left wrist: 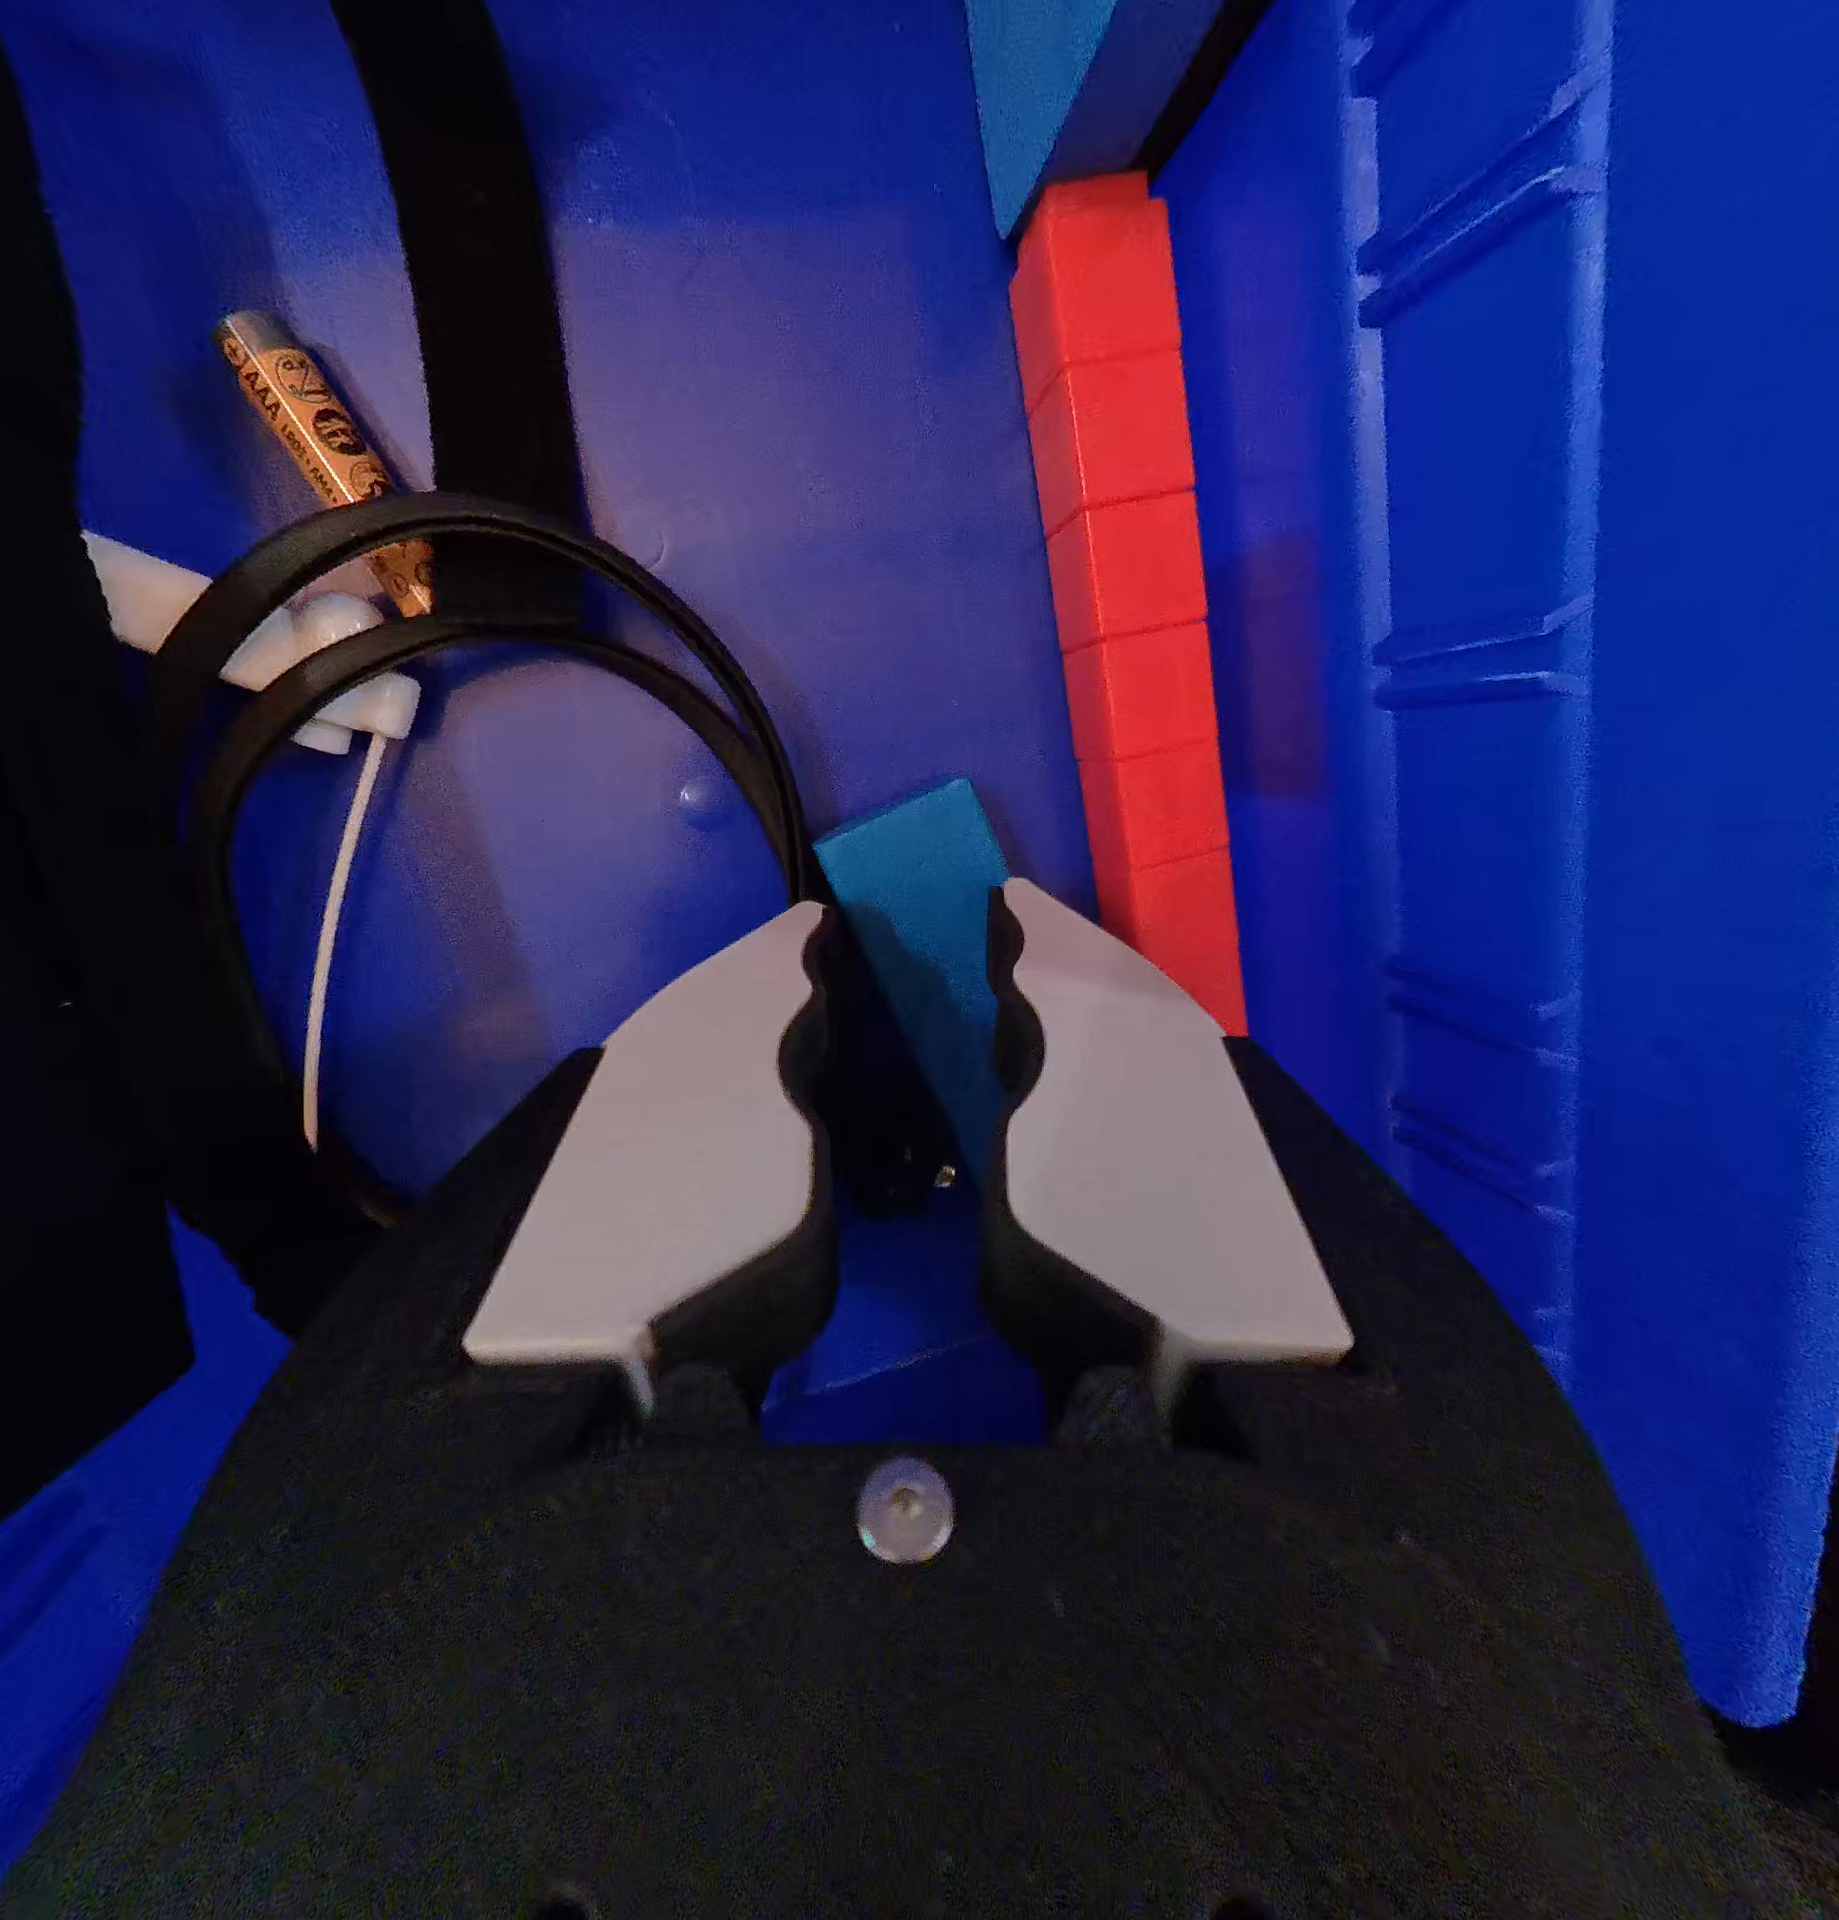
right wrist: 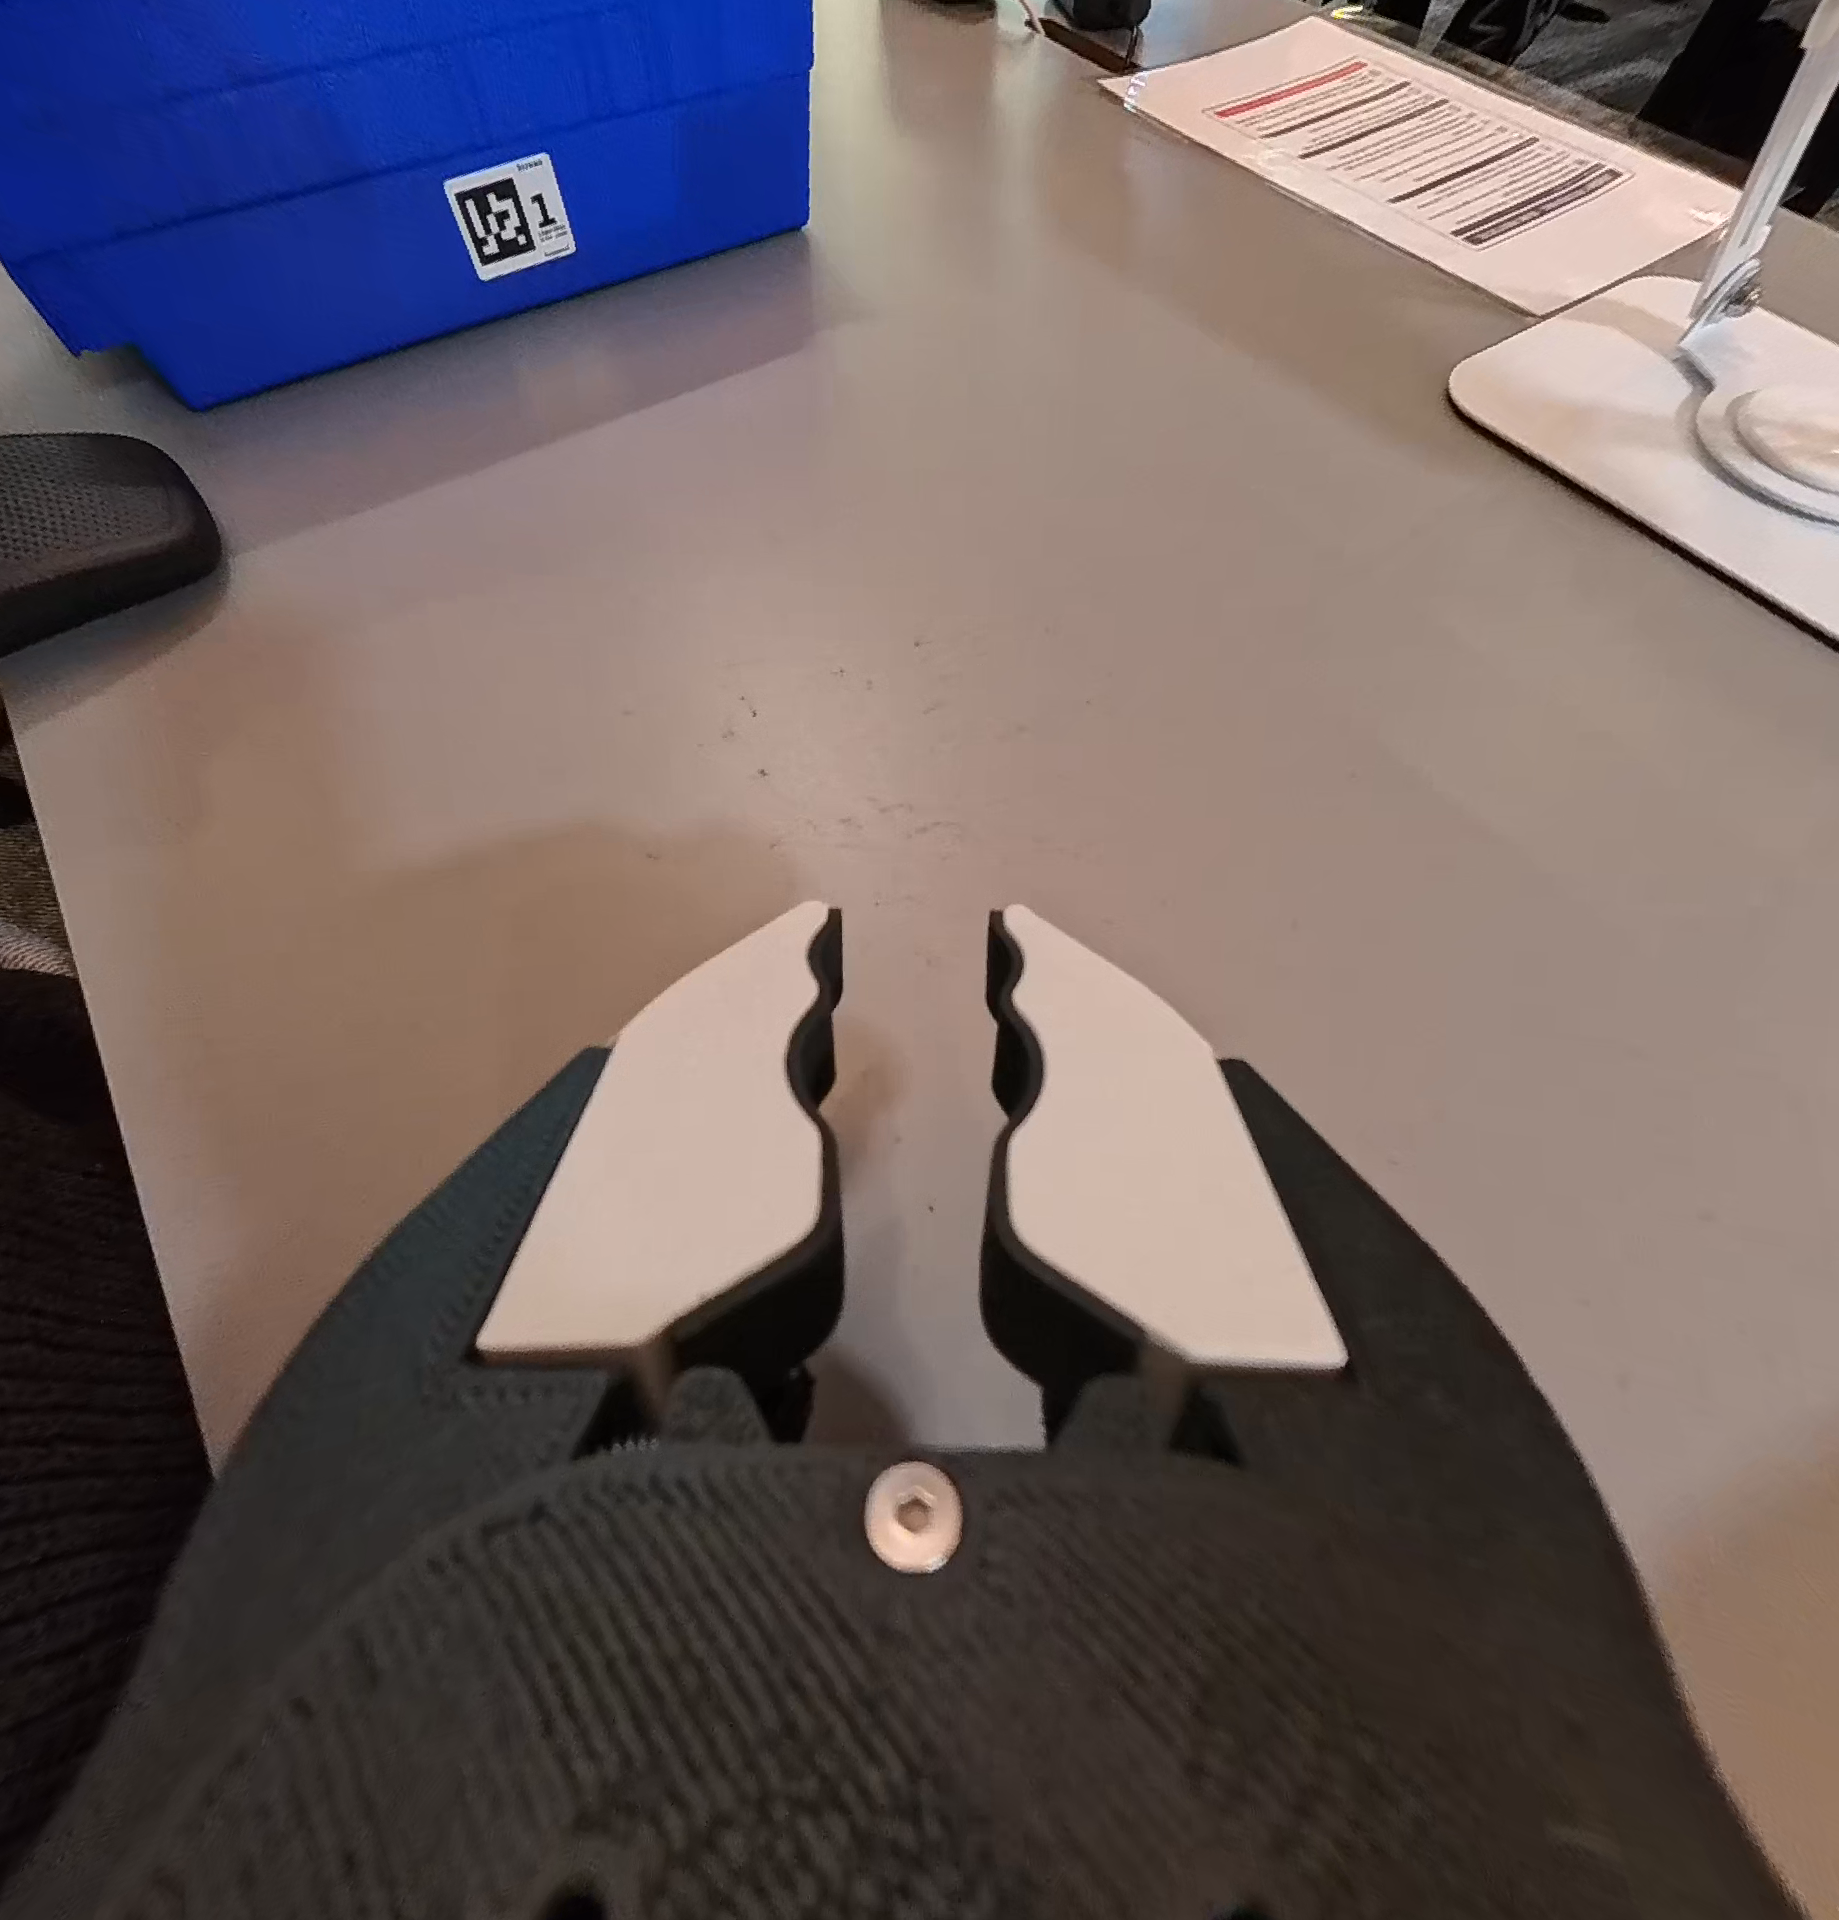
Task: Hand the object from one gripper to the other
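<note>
My left gripper [left wrist: 907,904] is down inside a blue bin [left wrist: 1725,727]. Its jaws stand apart on either side of a teal wedge block [left wrist: 920,935], which lies between the fingertips; I cannot tell if the pads touch it. A red bar of joined cubes [left wrist: 1133,582] stands right beside it against the bin wall. My right gripper [right wrist: 915,920] is open and empty, low over the grey table [right wrist: 998,571]. The blue bin [right wrist: 375,187], with a square tag sticker [right wrist: 508,216], sits at the far left of that view.
The bin also holds black band loops [left wrist: 479,540], a battery [left wrist: 323,457], a white plastic piece [left wrist: 312,634], a white zip tie [left wrist: 343,914] and another teal piece [left wrist: 1040,94]. On the table are a printed sheet [right wrist: 1414,145] and a white stand base [right wrist: 1621,436]. A black armrest [right wrist: 63,530] is at left. Tip to tip, the grippers are about 40 cm apart. The black armrest [right wrist: 63,530] lies some 20 cm from my left tips, 25 cm from my right tips.
</note>
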The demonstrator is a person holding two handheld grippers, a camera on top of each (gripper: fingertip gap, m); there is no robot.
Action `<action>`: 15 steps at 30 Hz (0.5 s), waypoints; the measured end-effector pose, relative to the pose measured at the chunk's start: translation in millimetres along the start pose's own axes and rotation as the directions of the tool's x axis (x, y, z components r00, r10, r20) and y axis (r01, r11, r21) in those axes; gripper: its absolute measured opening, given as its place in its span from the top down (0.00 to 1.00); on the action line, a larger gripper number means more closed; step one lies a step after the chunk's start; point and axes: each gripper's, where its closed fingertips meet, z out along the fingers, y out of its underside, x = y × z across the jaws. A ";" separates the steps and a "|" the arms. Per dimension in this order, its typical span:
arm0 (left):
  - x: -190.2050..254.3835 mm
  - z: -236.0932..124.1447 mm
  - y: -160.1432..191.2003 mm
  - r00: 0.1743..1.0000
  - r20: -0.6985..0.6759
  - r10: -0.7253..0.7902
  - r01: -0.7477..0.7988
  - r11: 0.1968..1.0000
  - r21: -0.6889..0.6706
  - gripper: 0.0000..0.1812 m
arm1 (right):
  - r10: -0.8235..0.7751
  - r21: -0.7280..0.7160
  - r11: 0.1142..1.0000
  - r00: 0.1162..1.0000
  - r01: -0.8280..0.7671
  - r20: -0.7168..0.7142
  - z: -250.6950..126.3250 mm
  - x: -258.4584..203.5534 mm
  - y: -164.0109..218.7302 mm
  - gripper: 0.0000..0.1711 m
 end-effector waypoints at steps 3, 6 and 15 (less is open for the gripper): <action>7.3 4.2 0.1 0.999 -0.045 0.009 -0.009 1.000 -0.004 0.77 | -0.007 -0.006 1.000 1.000 0.007 -0.004 0.5 0.2 0.9 0.84; 11.7 7.5 4.2 0.998 -0.036 0.042 -0.043 0.998 -0.047 0.74 | -0.017 -0.007 1.000 1.000 0.017 -0.009 0.8 0.0 0.8 0.85; 3.8 -12.7 -16.5 0.998 0.029 0.064 -0.066 0.995 0.076 0.80 | -0.052 -0.013 0.999 0.998 0.052 -0.025 1.5 -1.2 0.6 0.85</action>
